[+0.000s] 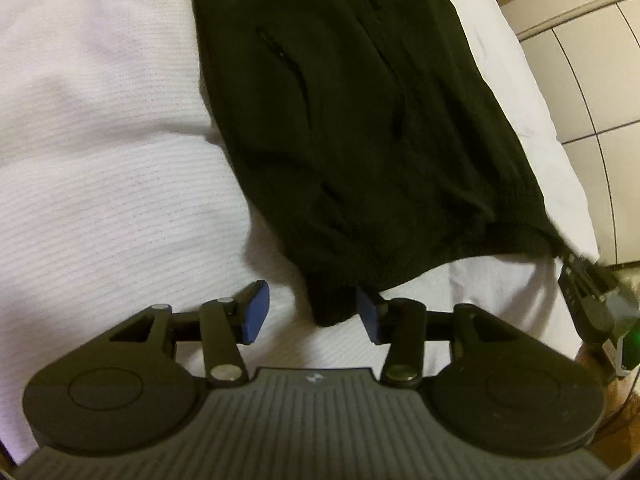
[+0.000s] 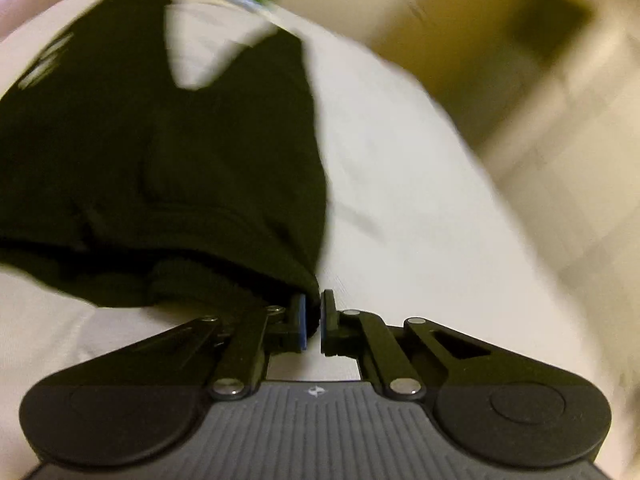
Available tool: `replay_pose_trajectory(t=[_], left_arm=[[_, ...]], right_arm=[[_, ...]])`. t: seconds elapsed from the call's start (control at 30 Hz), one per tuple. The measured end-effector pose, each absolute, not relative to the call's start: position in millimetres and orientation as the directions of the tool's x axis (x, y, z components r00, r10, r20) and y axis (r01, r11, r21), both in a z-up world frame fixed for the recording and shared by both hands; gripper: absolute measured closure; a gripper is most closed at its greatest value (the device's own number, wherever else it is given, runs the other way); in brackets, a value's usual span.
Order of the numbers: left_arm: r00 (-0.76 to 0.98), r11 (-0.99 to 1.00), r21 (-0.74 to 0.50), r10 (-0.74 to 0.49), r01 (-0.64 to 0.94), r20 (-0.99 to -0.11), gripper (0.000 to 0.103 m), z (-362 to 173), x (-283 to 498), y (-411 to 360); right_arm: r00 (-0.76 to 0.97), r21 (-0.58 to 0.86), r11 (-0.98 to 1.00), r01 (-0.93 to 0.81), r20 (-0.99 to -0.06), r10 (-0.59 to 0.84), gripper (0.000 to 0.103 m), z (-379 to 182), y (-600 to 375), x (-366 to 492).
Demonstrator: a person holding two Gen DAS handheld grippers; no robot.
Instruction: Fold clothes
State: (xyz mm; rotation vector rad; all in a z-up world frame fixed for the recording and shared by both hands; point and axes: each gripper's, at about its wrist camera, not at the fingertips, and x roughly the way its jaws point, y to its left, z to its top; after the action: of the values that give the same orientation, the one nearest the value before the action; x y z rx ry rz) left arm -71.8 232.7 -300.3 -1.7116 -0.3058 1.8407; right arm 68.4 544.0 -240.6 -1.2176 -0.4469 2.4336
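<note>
Pinching the black jacket [image 2: 160, 152] hem corner w/ my right gripper [image 2: 313, 317], jaws nearly closed on fabric. Left gripper [image 1: 312, 312] is wide open, straddling the other hem corner. Jacket lies on white bedsheet [image 1: 100, 140].

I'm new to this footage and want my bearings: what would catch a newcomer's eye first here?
The black jacket stands out, spread over the white bedding, with white lettering near its far end. At its near hem, the left gripper is open, a cuff-like end between its blue-padded fingers. The right gripper pinches the hem's other corner, its view blurred.
</note>
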Motion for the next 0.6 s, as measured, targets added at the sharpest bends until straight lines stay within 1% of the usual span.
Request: replay_pose_trajectory(t=[0.1, 0.17, 0.23, 0.27, 0.3, 0.33, 0.37, 0.4, 0.43, 0.47, 0.5, 0.6], left_arm=[[0.005, -0.794, -0.566, 0.580, -0.223, -0.815, 0.054, -307, -74, 230], [0.004, -0.792, -0.585, 0.594, -0.176, -0.805, 0.050, -312, -77, 226], [0.004, -0.781, -0.614, 0.618, -0.115, -0.787, 0.038, -318, -80, 225], [0.003, -0.776, -0.624, 0.626, -0.087, -0.779, 0.036, -321, -82, 225], [0.000, -0.770, -0.634, 0.635, -0.068, -0.772, 0.036, -323, -85, 228], [-0.003, -0.764, -0.643, 0.644, -0.050, -0.765, 0.039, -325, -87, 231], [-0.007, -0.757, -0.652, 0.653, -0.032, -0.757, 0.047, -328, -90, 234], [0.004, -0.751, -0.659, 0.659, -0.035, -0.752, 0.077, -329, -92, 238], [0.017, -0.746, -0.665, 0.665, -0.042, -0.747, 0.095, -330, -94, 243], [0.011, -0.744, -0.663, 0.665, -0.078, -0.747, 0.096, -323, -93, 243], [0.002, -0.743, -0.659, 0.663, -0.119, -0.749, 0.098, -314, -92, 244], [-0.018, -0.721, -0.657, 0.677, -0.222, -0.736, 0.099, -283, -80, 235]], right_arm=[[-0.551, -0.459, -0.873, -0.163, -0.692, 0.466, 0.102, -245, 542, 67], [-0.548, -0.463, -0.871, -0.168, -0.690, 0.473, 0.101, -247, 543, 66], [-0.549, -0.483, -0.862, -0.154, -0.684, 0.481, 0.093, -251, 540, 64], [-0.548, -0.500, -0.854, -0.144, -0.678, 0.489, 0.085, -253, 539, 63], [-0.547, -0.516, -0.846, -0.137, -0.673, 0.498, 0.084, -255, 537, 62], [-0.545, -0.520, -0.844, -0.134, -0.673, 0.501, 0.084, -257, 538, 63], [-0.543, -0.517, -0.845, -0.137, -0.674, 0.500, 0.084, -258, 540, 61], [-0.541, -0.516, -0.846, -0.136, -0.676, 0.500, 0.084, -260, 540, 57], [-0.540, -0.522, -0.844, -0.121, -0.679, 0.497, 0.085, -259, 538, 57], [-0.538, -0.529, -0.842, -0.102, -0.683, 0.494, 0.094, -258, 535, 58], [-0.533, -0.539, -0.838, -0.084, -0.686, 0.495, 0.100, -255, 533, 57], [-0.536, -0.575, -0.816, -0.050, -0.675, 0.508, 0.101, -241, 526, 62]])
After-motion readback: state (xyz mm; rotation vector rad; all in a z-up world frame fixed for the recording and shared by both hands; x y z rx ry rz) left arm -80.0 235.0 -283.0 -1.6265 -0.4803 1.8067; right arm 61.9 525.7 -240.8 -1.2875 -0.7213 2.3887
